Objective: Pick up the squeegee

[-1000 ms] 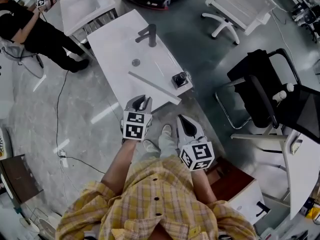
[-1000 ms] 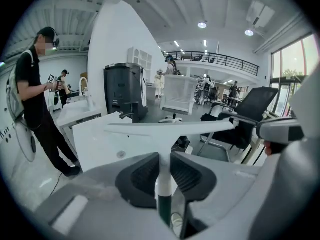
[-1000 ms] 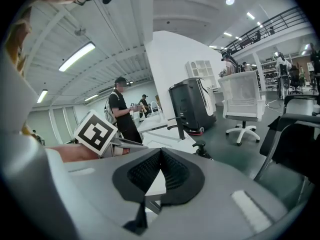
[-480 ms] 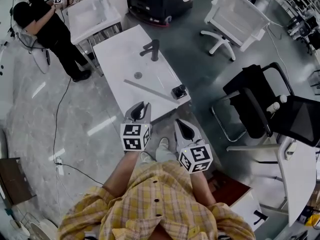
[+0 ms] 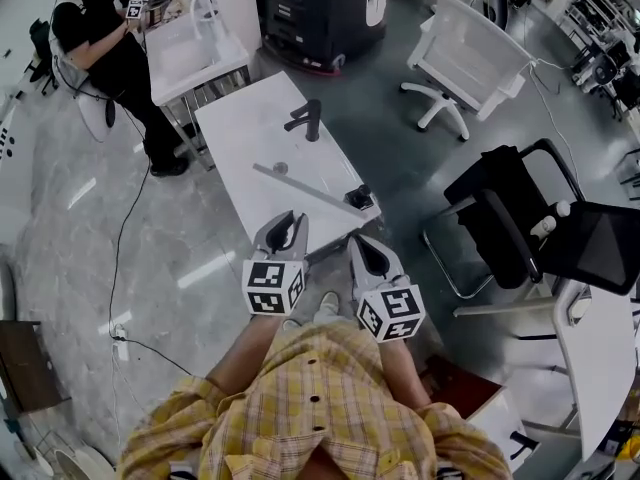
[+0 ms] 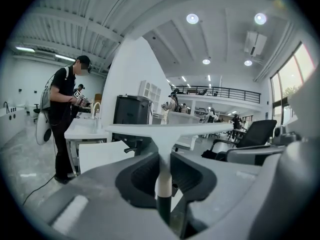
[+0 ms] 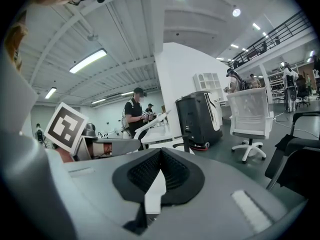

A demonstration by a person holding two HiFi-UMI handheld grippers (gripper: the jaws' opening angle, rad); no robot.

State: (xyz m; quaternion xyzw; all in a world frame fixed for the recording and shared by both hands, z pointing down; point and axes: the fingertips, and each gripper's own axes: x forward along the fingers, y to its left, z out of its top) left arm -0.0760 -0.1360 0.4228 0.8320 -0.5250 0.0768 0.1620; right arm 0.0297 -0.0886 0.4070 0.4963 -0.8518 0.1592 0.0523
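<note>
White squeegee (image 5: 303, 186) blade, in the head view, sits crosswise just ahead of the left gripper (image 5: 283, 219), over the table (image 5: 240, 130); the right gripper (image 5: 361, 242) is alongside. In the left gripper view, the jaws pinch the squeegee's handle (image 6: 163, 183). In the right gripper view, the jaws are pressed together and hold nothing.

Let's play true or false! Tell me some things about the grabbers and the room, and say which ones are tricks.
1. The left gripper has its jaws shut on the handle of the squeegee. True.
2. The squeegee's long blade is black. False: the blade is white; only the lower part of the handle is dark.
3. A black tap stands on the white table. True.
4. Someone is sitting in the white office chair. False: the chair is empty; a person in dark clothes is by another table at the far left.
</note>
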